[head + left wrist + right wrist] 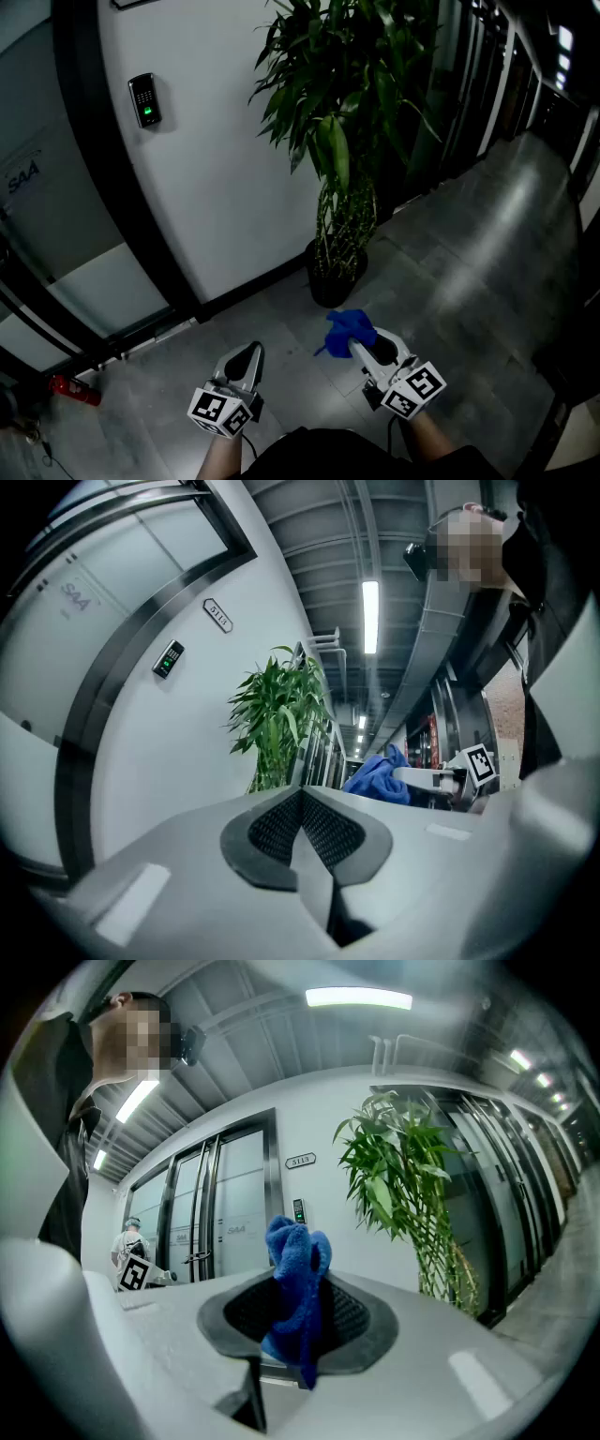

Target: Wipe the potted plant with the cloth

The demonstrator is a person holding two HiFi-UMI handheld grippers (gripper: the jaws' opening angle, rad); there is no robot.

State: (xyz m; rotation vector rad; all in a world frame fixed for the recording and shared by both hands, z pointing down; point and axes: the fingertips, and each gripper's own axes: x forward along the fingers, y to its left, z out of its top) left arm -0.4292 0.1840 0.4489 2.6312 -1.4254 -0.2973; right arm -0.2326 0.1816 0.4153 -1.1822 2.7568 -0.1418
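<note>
A tall potted plant (342, 122) with long green leaves stands in a black pot (335, 277) against the white wall; it also shows in the left gripper view as the plant (277, 714) and in the right gripper view as the plant (403, 1185). My right gripper (354, 337) is shut on a blue cloth (349, 330), which bunches up between the jaws as the cloth (295, 1288). It hovers just in front of the pot, apart from it. My left gripper (246, 361) is shut with nothing in it, lower left of the pot.
A white wall with a keypad reader (144, 100) runs behind the plant. Glass doors with dark frames (37, 281) stand at left. A red object (75, 390) lies on the grey tiled floor at lower left. A corridor stretches away at right.
</note>
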